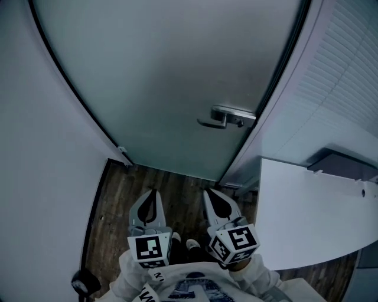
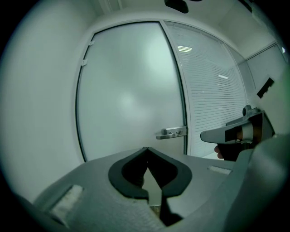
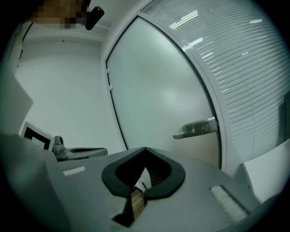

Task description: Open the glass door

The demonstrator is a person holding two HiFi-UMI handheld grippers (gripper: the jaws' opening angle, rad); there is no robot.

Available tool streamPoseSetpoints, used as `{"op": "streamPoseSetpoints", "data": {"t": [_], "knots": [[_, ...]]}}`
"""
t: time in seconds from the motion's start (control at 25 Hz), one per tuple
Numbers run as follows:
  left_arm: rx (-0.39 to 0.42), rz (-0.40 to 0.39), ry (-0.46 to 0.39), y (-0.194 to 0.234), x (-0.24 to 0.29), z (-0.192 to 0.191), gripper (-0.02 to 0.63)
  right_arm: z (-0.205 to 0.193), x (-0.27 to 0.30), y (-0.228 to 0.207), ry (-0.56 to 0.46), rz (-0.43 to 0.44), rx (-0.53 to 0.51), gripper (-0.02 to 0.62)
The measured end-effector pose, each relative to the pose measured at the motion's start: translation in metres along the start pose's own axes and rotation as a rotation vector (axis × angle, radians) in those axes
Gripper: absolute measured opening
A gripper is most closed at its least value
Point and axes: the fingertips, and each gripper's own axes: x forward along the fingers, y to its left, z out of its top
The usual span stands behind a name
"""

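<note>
The frosted glass door [image 1: 177, 76] stands shut ahead, probably heavy and breakable, best taken by its smooth metal lever handle [image 1: 227, 117] at the right edge, while the left hand-held gripper [image 1: 153, 192] and right hand-held gripper [image 1: 208, 193], jaws together and empty, hang well short.

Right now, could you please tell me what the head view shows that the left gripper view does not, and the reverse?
Only the head view: the wooden floor below the frosted glass door, and the person's pale sleeves.
Only the left gripper view: the door's top edge and the ceiling with a dark fixture.
Both: the shut door itself, its lever handle, the slatted blind beside it, and the left gripper and right gripper, jaws together, empty.
</note>
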Motion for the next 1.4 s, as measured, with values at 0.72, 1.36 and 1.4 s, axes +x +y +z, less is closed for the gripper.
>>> {"op": "streamPoseSetpoints", "data": {"t": [0.72,1.36,1.4], "knots": [[0.066,-0.407,-0.060,-0.034,0.102,0.023,0.005,0.024,0.000,-0.049,-0.084,-0.413,0.007,0.003],[0.200,-0.464,-0.037,-0.073,0.122,0.027,0.079,0.048,-0.020,-0.078,-0.142,-0.444,0.002,0.003],[0.223,-0.468,-0.031,-0.076,0.124,0.026,0.100,0.048,-0.023,-0.081,-0.142,-0.450,0.005,0.003]]}}
